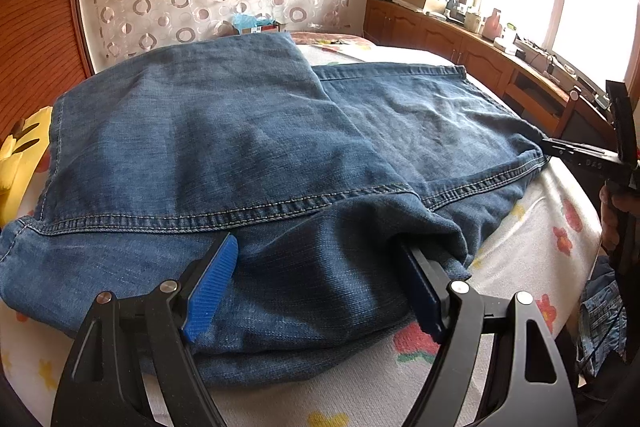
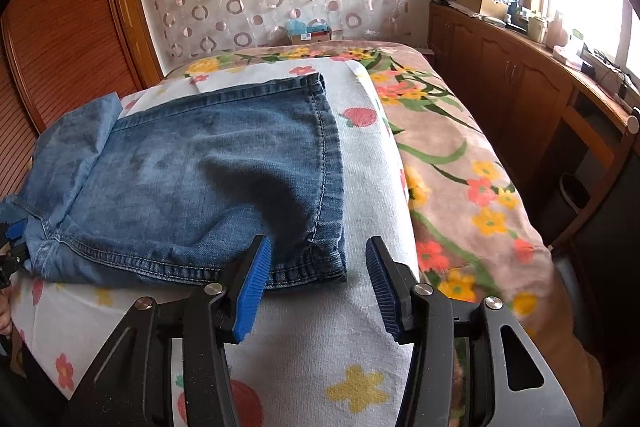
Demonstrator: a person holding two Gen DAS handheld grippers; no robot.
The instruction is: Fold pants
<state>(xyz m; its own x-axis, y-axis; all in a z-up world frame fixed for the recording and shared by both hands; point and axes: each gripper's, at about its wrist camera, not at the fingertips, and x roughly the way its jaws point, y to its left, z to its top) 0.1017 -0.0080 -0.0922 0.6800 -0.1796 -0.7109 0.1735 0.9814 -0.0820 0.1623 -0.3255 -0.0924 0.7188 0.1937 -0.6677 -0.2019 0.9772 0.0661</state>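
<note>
Pants (image 1: 240, 147) between spread left tongs (image 1: 320, 267)

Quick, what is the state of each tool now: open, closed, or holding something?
Left tool: open, its fingers around a fold of the jeans, not clamped.
Right tool: open, holding nothing, at the jeans' corner.

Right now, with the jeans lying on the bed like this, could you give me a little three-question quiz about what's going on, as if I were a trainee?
1. True or false: the jeans are already folded over on themselves.
2. Which gripper has denim between its jaws: the left gripper or the right gripper?
3. What pattern is on the white cloth under the jeans: A) stripes, B) flowers and strawberries, C) plain?

Key: 1 true; 2 the left, whose jaws stand open around a fold of denim, while the right is open beside the hem corner; 3 B.
</note>
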